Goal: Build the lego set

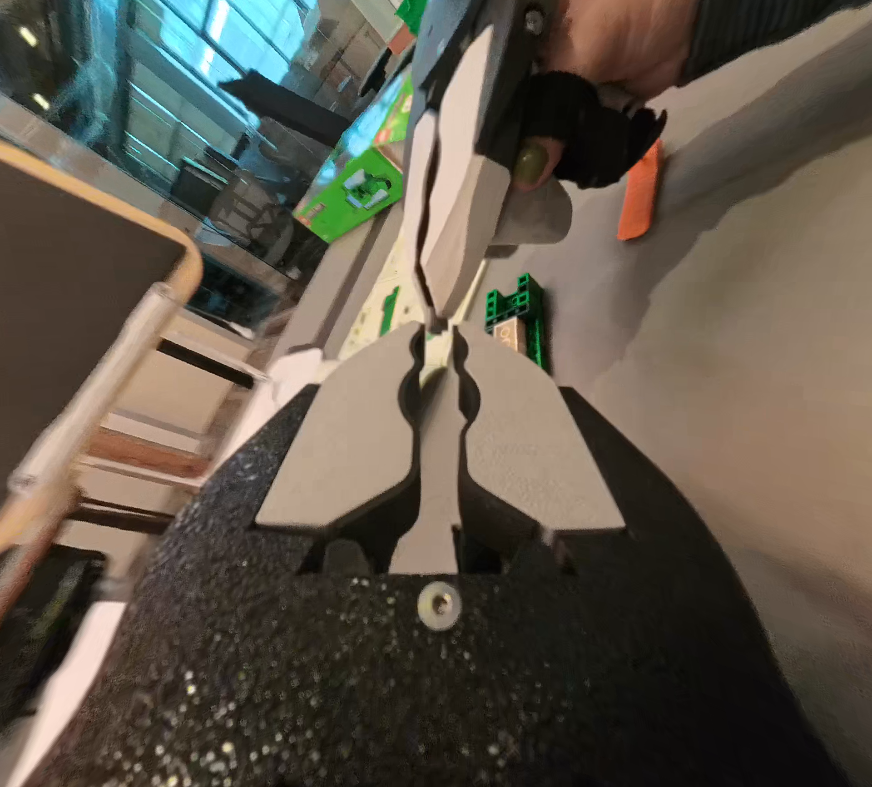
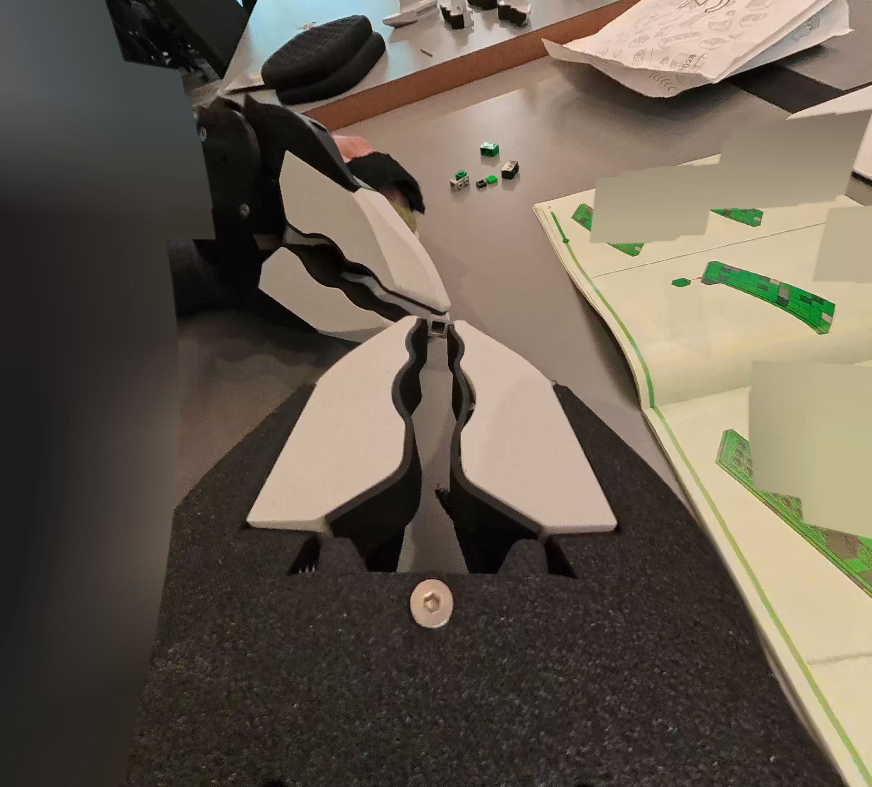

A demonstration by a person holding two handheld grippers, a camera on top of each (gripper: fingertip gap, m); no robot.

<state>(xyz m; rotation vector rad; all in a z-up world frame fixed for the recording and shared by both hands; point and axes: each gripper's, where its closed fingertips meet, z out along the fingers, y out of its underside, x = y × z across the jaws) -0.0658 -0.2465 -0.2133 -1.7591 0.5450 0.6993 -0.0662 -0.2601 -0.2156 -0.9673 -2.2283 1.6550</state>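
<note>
My left gripper [image 1: 437, 330] and my right gripper [image 2: 436, 324] meet tip to tip above the grey table. A small grey Lego piece [image 2: 438, 329] sits between them, also seen in the left wrist view [image 1: 437, 324]. Both grippers are nearly closed and pinch it; I cannot tell whether it is one piece or two joined. The right gripper comes down from above in the left wrist view [image 1: 431, 311]. The left gripper comes in from the left in the right wrist view [image 2: 442, 307]. A green Lego build [image 1: 516, 321] lies on the table just beyond the tips.
Several small loose green and grey pieces [image 2: 486, 172] lie on the table. An open instruction booklet [image 2: 684, 339] covers the right side. An orange brick separator [image 1: 641, 193], a green Lego box [image 1: 349, 193], a paper bag [image 2: 708, 14] and black pads [image 2: 325, 56] lie farther off.
</note>
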